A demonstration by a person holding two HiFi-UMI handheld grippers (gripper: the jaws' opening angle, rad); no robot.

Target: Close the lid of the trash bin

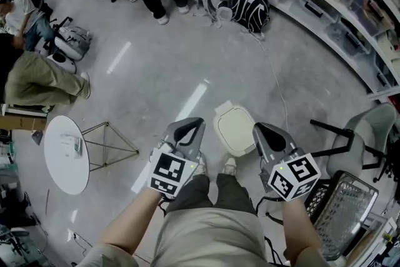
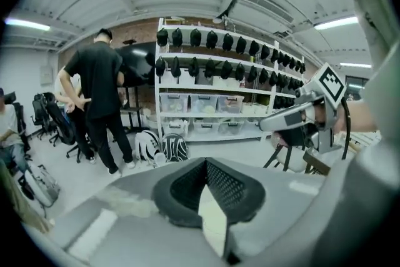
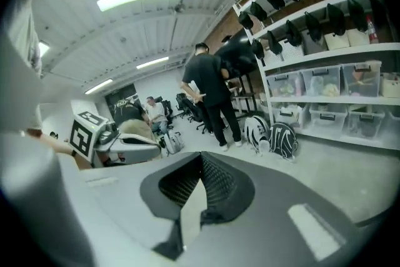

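The trash bin [image 1: 234, 129] is a cream, rounded box on the floor just ahead of the person's feet, seen from straight above with its pale top facing up. My left gripper [image 1: 190, 126] hangs to the bin's left and my right gripper [image 1: 262, 130] to its right, both above it and apart from it. In the left gripper view the left gripper [image 2: 206, 163] has its jaws drawn together with nothing held. The right gripper [image 3: 200, 157] looks the same in its own view. The bin does not show in either gripper view.
A white round table [image 1: 65, 154] and a wire stand [image 1: 107, 144] are at the left. A grey chair [image 1: 361, 134] and a wire basket [image 1: 347, 209] are at the right. Backpacks [image 1: 249, 8] lie by the shelving [image 1: 325, 15]. People stand and sit at the far left.
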